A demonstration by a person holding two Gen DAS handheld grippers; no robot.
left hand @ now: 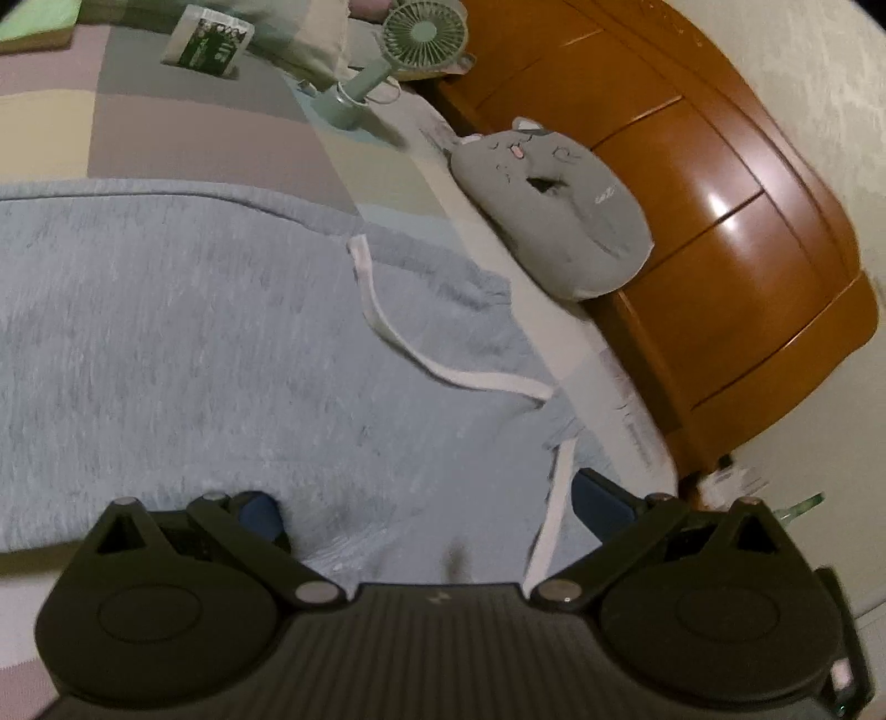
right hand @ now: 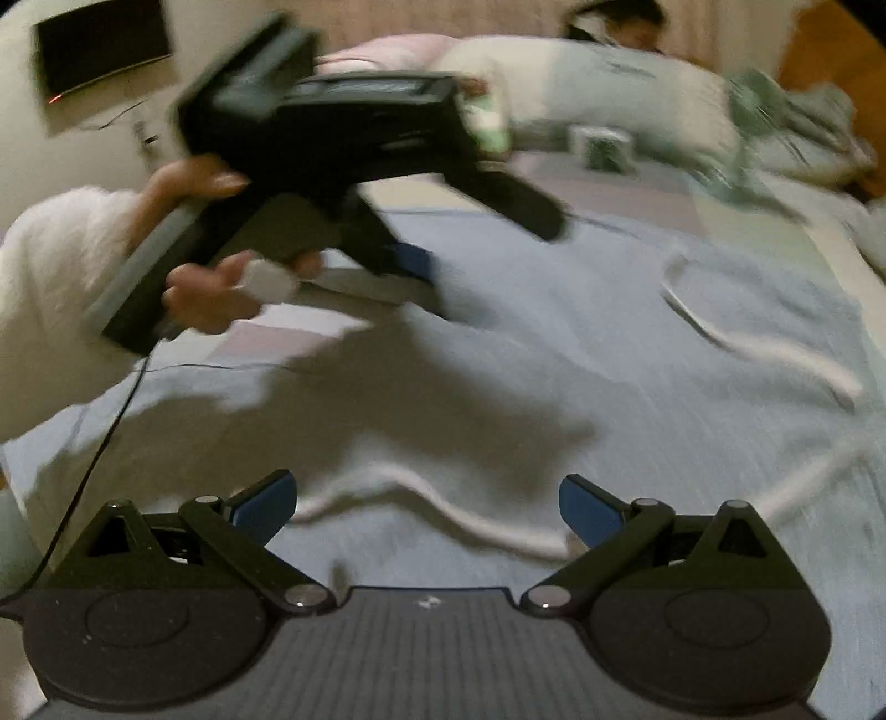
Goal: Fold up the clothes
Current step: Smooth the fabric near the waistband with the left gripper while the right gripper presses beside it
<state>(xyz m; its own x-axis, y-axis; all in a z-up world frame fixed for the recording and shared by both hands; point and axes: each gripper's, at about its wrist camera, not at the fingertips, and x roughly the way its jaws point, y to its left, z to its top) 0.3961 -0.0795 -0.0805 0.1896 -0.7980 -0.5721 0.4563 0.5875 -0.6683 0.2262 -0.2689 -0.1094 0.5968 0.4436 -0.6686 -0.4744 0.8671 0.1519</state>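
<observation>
In the left wrist view we see the grey sweatpants [left hand: 194,332] spread flat across the bed [left hand: 166,127], filling the left and middle of the frame. Our left gripper [left hand: 426,512] hangs low over the waist end with its blue pads wide apart, released and grasping nothing. A white drawstring [left hand: 398,332] curls over the fabric just right of centre, and a second strand runs down toward the right pad. Further right a grey cat-face cushion [left hand: 559,216] leans against the wooden headboard [left hand: 720,221]; behind it a small green fan [left hand: 415,39] stands on the patchwork bedcover, near a green-and-white packet [left hand: 207,41].

In the right wrist view, blurred by motion, a hand [right hand: 210,288] in a white fluffy sleeve [right hand: 50,277] grips the handle of the left gripper at far left, its fingers pointing down at the far edge of the sweatpants. Our right gripper [right hand: 426,507] sits over the near part of the garment, pads spread and empty, with a drawstring lying on the cloth between them. Another drawstring trails at right.
</observation>
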